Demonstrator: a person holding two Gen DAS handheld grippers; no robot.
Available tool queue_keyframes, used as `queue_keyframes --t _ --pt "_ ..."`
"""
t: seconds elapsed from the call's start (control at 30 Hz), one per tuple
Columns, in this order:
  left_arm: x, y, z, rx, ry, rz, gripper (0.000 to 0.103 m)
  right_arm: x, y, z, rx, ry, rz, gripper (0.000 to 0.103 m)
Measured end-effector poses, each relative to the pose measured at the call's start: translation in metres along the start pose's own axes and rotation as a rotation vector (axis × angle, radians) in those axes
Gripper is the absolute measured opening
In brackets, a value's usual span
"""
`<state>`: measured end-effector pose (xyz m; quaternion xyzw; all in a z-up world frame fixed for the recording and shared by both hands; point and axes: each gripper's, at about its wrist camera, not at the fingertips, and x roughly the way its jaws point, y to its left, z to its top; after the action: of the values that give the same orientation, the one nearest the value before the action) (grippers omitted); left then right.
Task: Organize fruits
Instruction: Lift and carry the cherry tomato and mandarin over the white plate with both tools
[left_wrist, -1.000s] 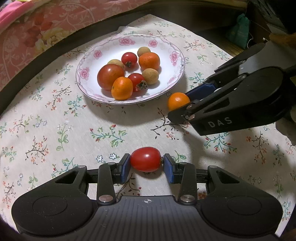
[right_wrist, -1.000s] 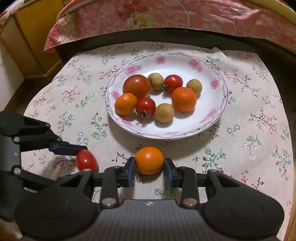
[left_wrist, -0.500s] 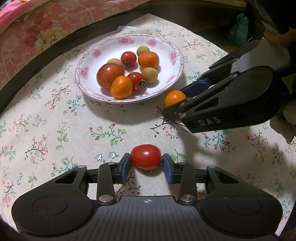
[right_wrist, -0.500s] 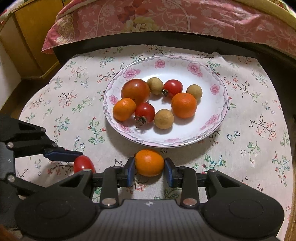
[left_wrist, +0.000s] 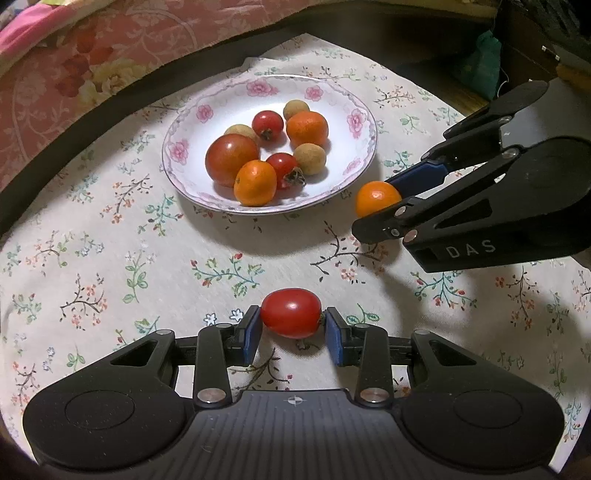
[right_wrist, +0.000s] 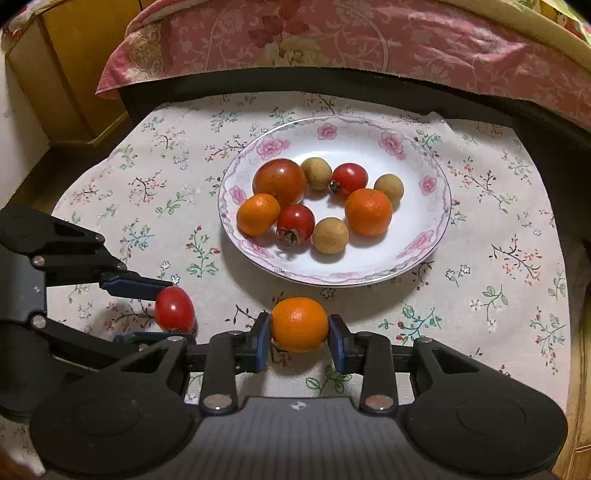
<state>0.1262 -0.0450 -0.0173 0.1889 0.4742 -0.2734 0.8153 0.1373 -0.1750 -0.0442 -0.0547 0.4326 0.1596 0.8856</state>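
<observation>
Left gripper (left_wrist: 291, 328) clamped on a red cherry tomato (left_wrist: 290, 313), blue pads pressed to both its ends, well in front of the flowered plate (left_wrist: 354, 118). Right gripper (right_wrist: 299, 338) closed on a small orange mandarin (right_wrist: 299, 324), just off the plate's near rim. Both fruits low over the floral tablecloth (left_wrist: 110, 266), contact with it unclear. On the plate: one large tomato (right_wrist: 279, 181), two cherry tomatoes, two mandarins, three longans, bunched toward its left half. Bare white plate surface toward its right rim. Clear cloth between plate and both grippers.
</observation>
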Motion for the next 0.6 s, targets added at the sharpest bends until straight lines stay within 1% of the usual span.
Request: queue_keyframes --t 0.33,0.6 --pt "-0.013 0.007 0.01 -0.018 -0.045 0.016 0.045 -0.01 0.004 0.003 -0.012 -0.022 0.004 0.033" --pt "-0.022 0.012 0.023 -0.032 -0.084 0.037 0.045 -0.02 0.004 0.013 -0.005 -0.06 -0.003 0.033"
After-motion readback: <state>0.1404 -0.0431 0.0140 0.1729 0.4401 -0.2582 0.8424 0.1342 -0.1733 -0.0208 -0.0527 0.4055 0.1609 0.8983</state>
